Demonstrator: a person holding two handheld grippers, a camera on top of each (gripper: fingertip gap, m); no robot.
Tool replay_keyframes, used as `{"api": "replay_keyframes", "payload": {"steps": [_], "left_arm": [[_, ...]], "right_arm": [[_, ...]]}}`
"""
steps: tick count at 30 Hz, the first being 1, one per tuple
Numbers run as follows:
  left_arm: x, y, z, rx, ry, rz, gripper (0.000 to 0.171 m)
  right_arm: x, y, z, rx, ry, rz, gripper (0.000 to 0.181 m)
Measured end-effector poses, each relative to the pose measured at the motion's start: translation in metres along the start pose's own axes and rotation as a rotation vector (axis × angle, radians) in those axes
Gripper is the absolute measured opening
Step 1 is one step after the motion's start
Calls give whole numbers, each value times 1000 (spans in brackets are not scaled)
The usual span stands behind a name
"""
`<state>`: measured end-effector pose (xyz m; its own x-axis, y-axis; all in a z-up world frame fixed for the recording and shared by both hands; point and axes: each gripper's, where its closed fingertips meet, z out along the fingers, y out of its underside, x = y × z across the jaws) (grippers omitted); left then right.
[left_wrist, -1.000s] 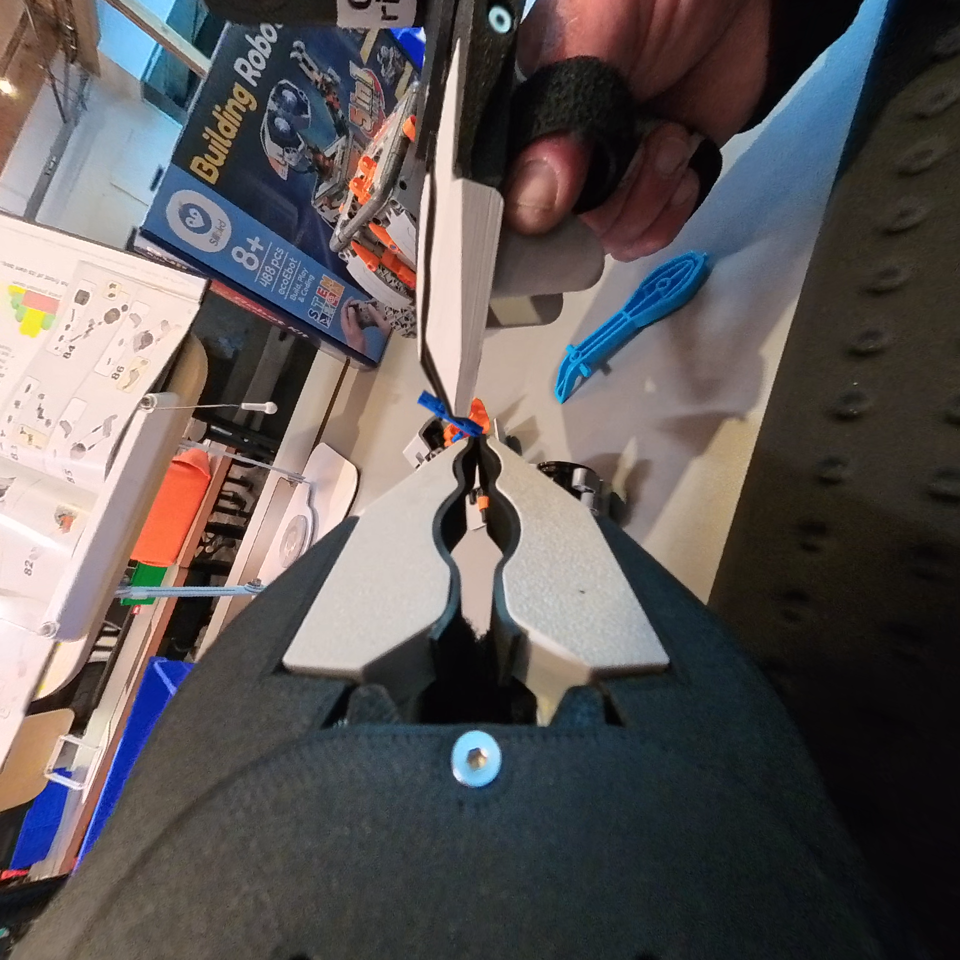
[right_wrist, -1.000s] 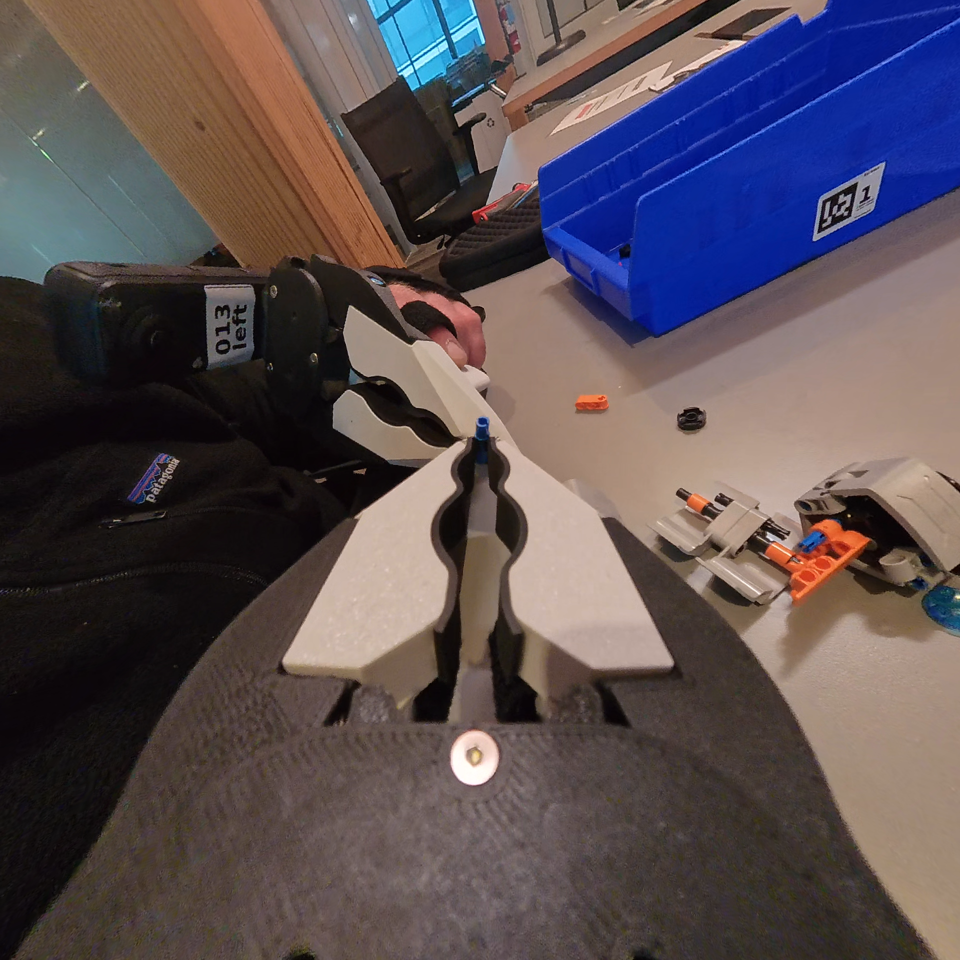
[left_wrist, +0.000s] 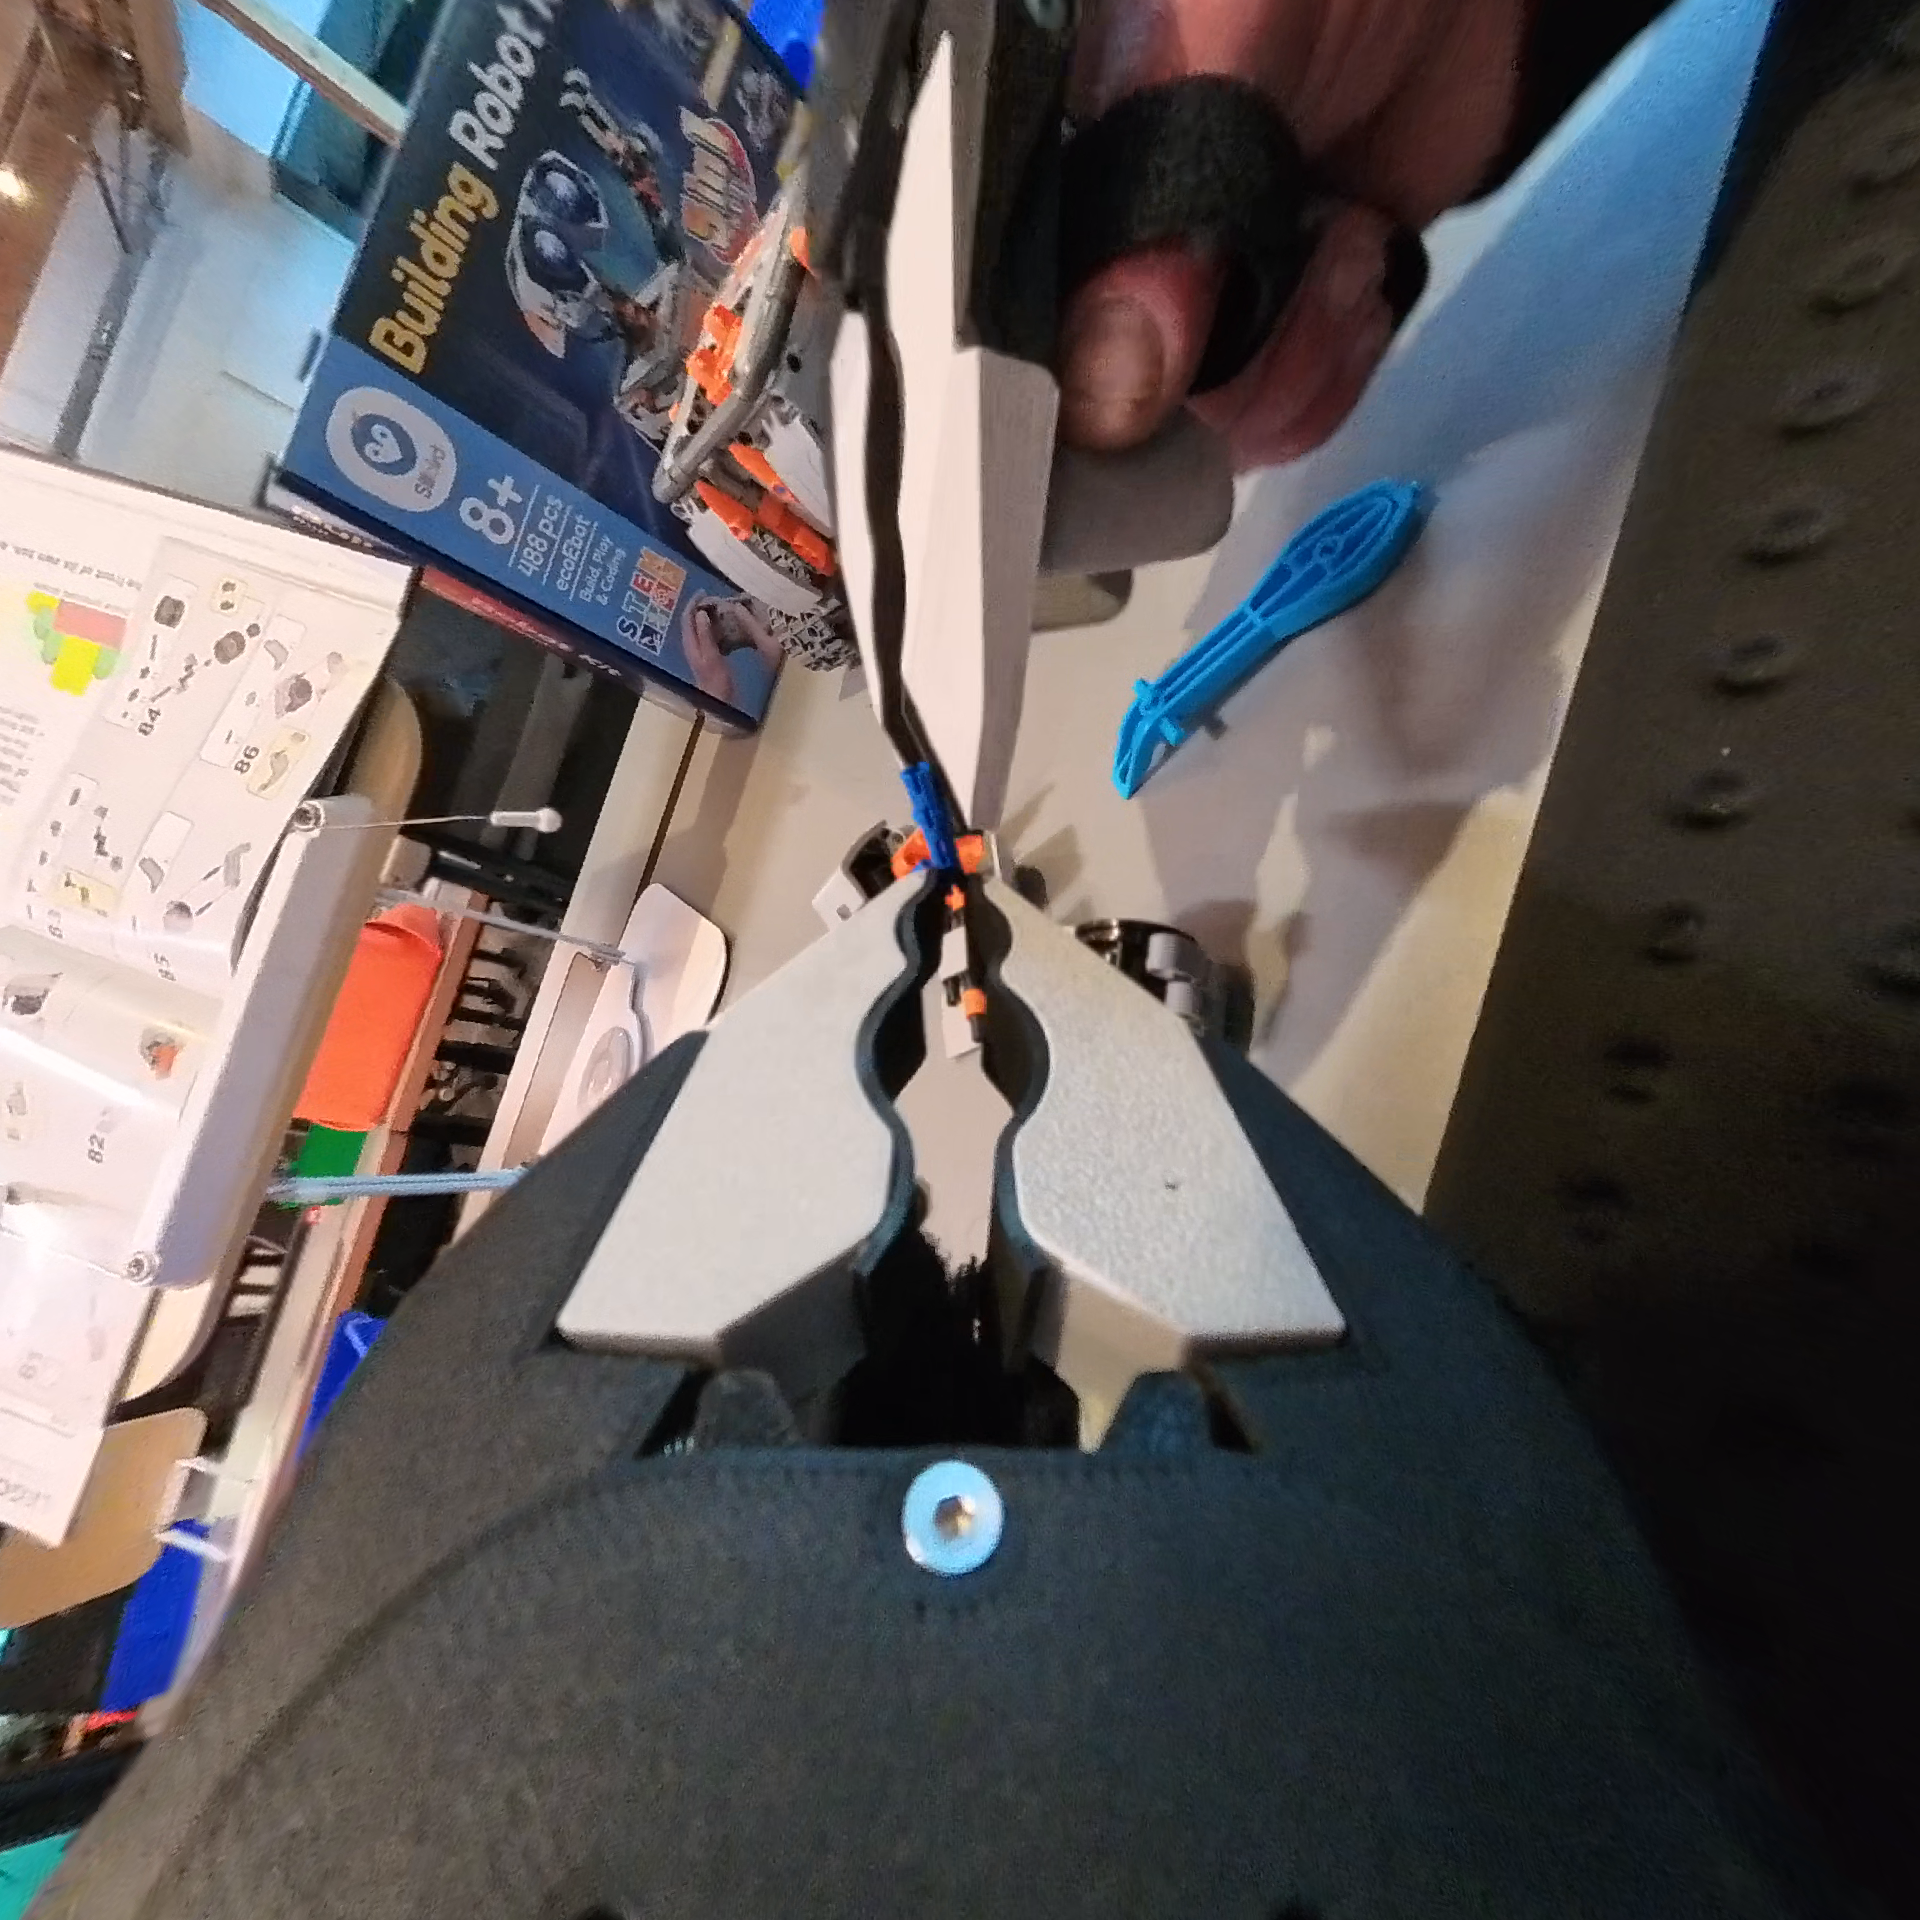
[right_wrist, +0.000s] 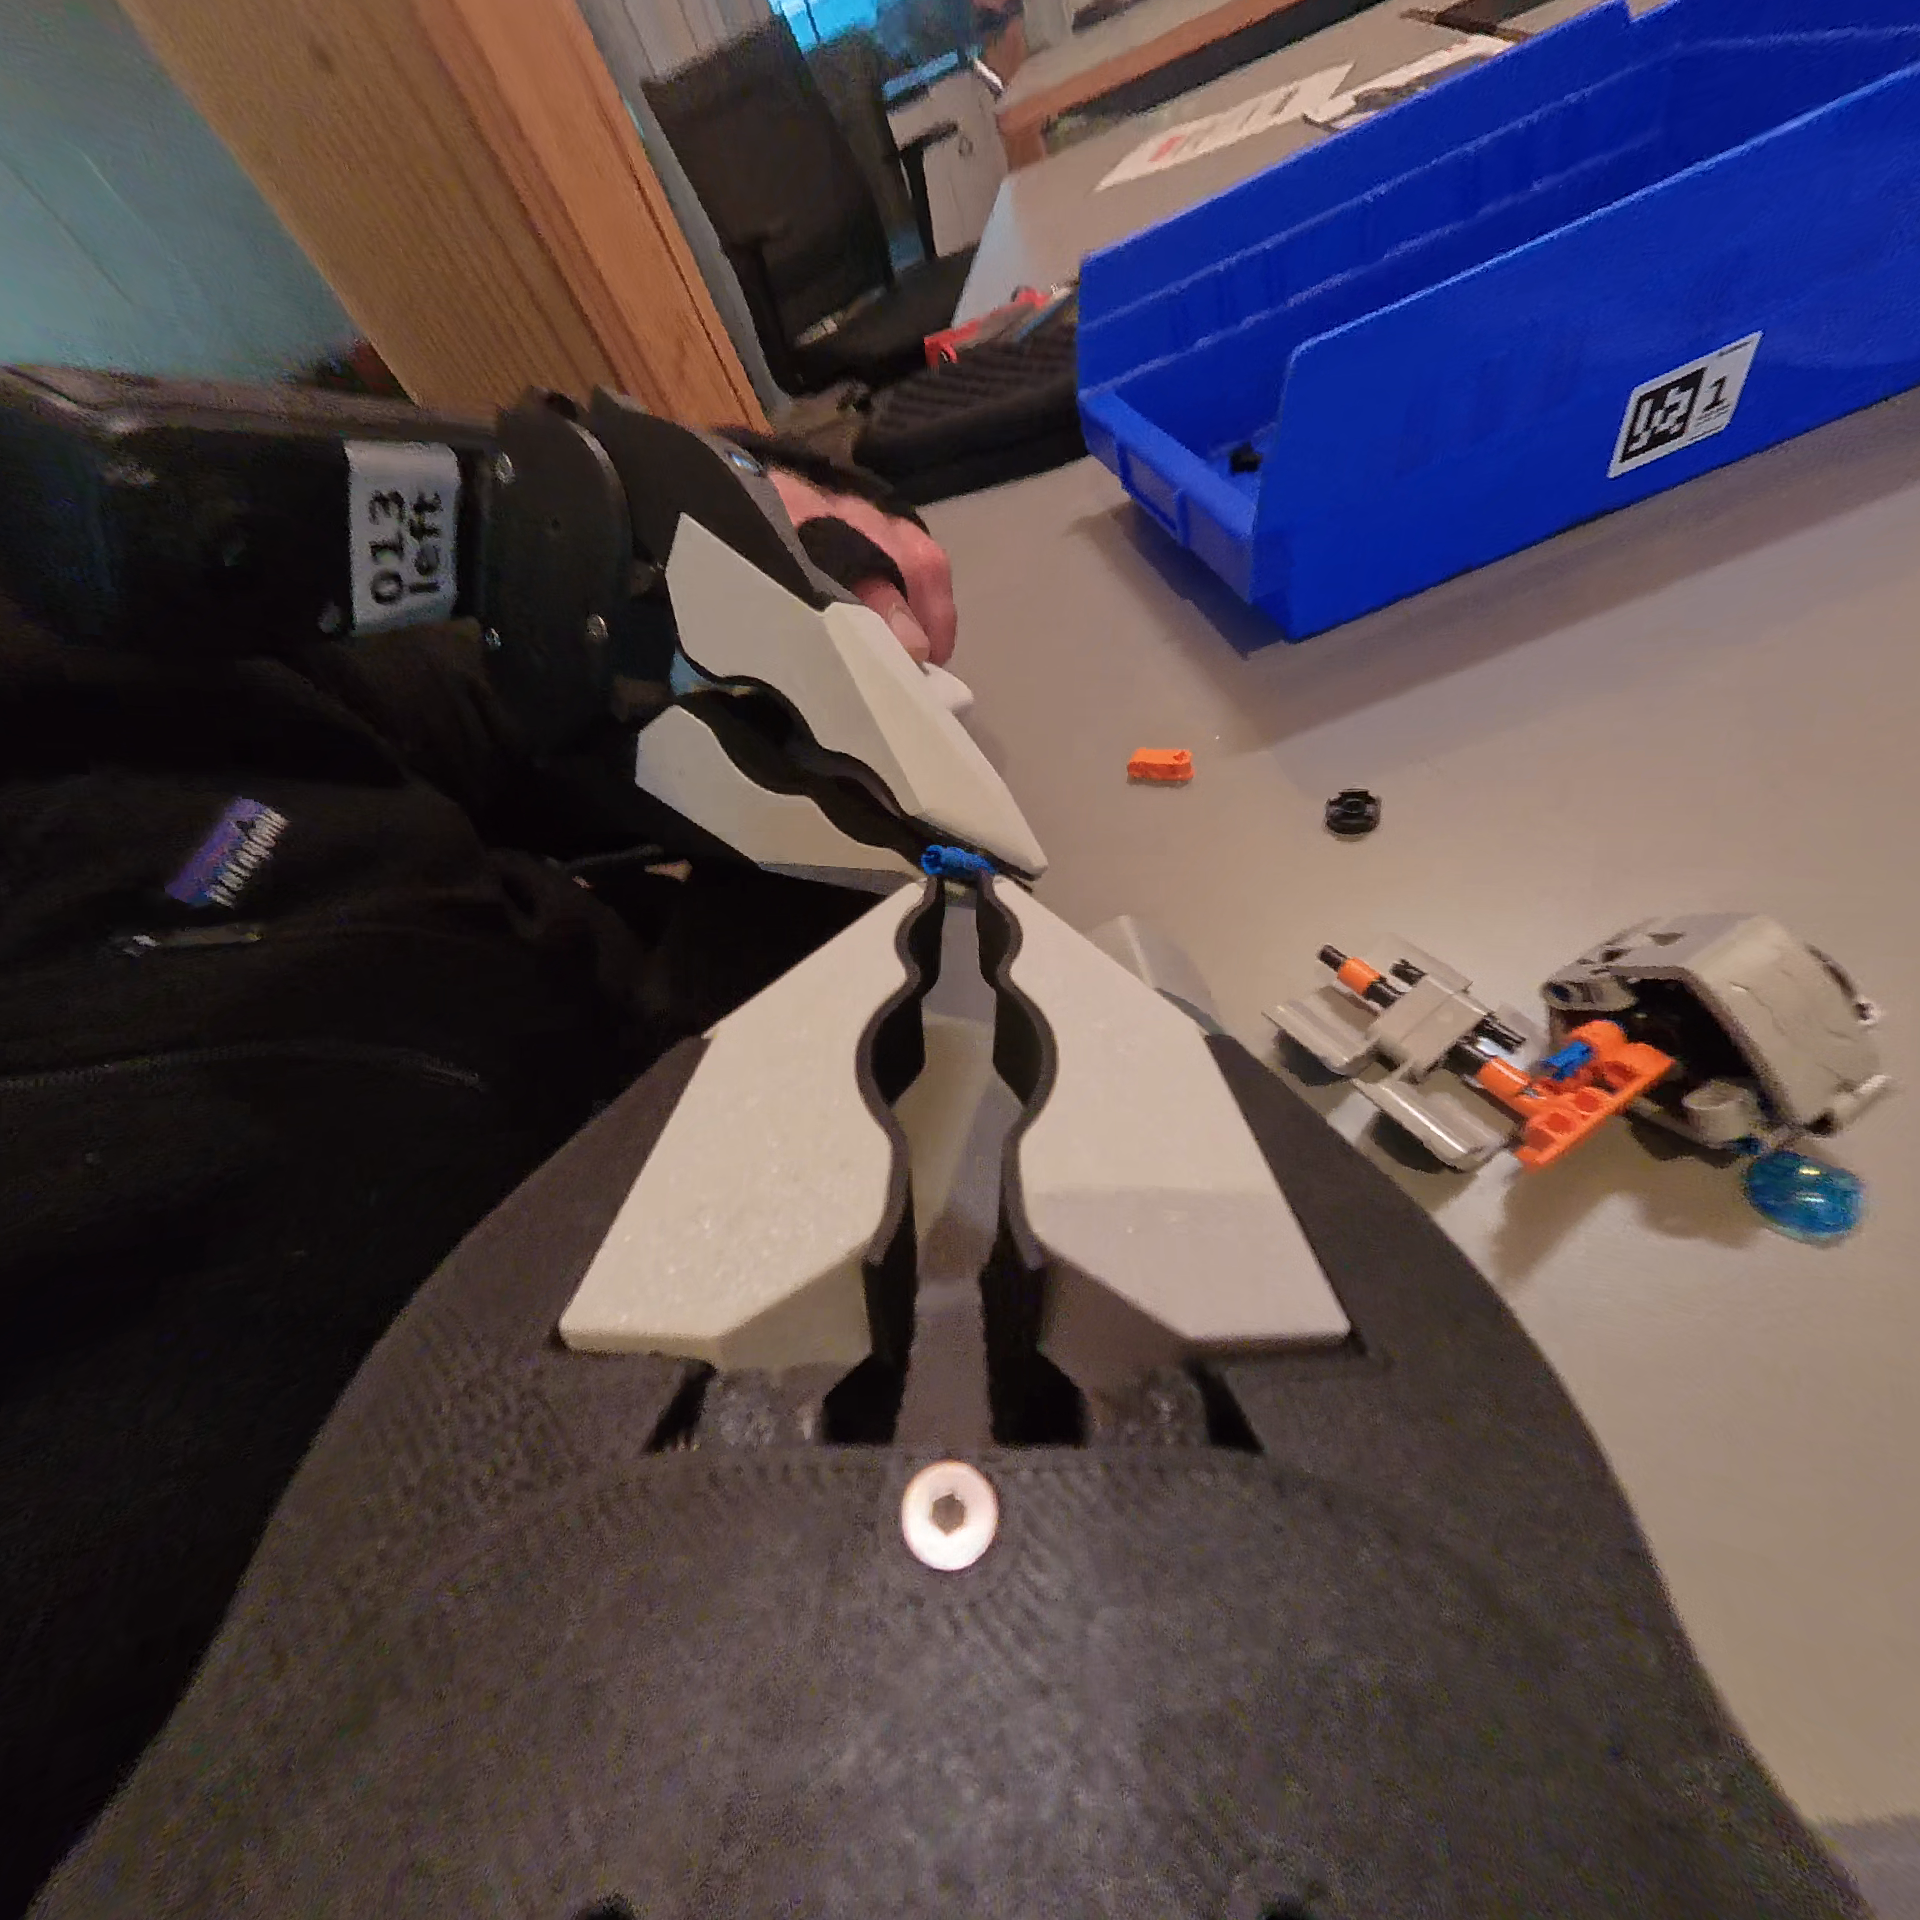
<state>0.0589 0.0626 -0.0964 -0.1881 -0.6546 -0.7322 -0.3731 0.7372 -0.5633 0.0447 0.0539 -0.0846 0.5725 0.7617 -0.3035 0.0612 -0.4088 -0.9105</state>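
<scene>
My right gripper (right_wrist: 956, 891) is shut on a small blue pin (right_wrist: 951, 860), which lies sideways across its tips. My left gripper (left_wrist: 951, 888) is shut and meets the right one tip to tip. Its tips touch the blue pin (left_wrist: 923, 805), and I cannot tell whether they pinch it. The left gripper (right_wrist: 987, 862) comes in from the left in the right wrist view. The right gripper (left_wrist: 940, 779) comes down from the top in the left wrist view, held by a hand (left_wrist: 1195, 260). Orange parts show just behind the left tips.
On the grey table (right_wrist: 1455, 727) lie a grey and orange model head (right_wrist: 1714, 1018), a grey panel piece (right_wrist: 1382, 1029), an orange connector (right_wrist: 1158, 766) and a black ring (right_wrist: 1353, 810). A blue bin (right_wrist: 1455, 364) stands behind. A blue tool (left_wrist: 1268, 623), kit box (left_wrist: 540, 364) and booklet (left_wrist: 156, 779) lie nearby. Less than 4 cm separates the two grippers' tips.
The two grippers have closed in on each other until their tips meet. The blue pin, upright in the right gripper before, now lies sideways at both tips.
</scene>
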Motion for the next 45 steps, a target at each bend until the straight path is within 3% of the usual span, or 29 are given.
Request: {"api": "replay_keyframes", "payload": {"steps": [7,14,18,22,27,36,39,45], "left_arm": [[8,8,6,-83,37,71,1],[16,10,11,-129,64,98,1],[16,9,10,-149,66,123,1],[19,14,12,-181,85,145,1],[21,13,13,-191,88,166,1],[25,12,12,-180,118,148,1],[24,9,6,-140,164,69,1],[15,20,1,-136,235,-68,38]], "right_arm": [[2,7,-3,-108,109,-164,15],[12,21,0,-219,209,-263,6],[9,20,-1,-217,203,-284,2],[7,16,-4,-212,208,-303,11],[9,22,-2,-247,223,-321,2],[11,32,-3,-297,206,-319,2],[13,33,-5,-297,201,-307,2],[21,45,-6,-298,142,-246,2]]}}
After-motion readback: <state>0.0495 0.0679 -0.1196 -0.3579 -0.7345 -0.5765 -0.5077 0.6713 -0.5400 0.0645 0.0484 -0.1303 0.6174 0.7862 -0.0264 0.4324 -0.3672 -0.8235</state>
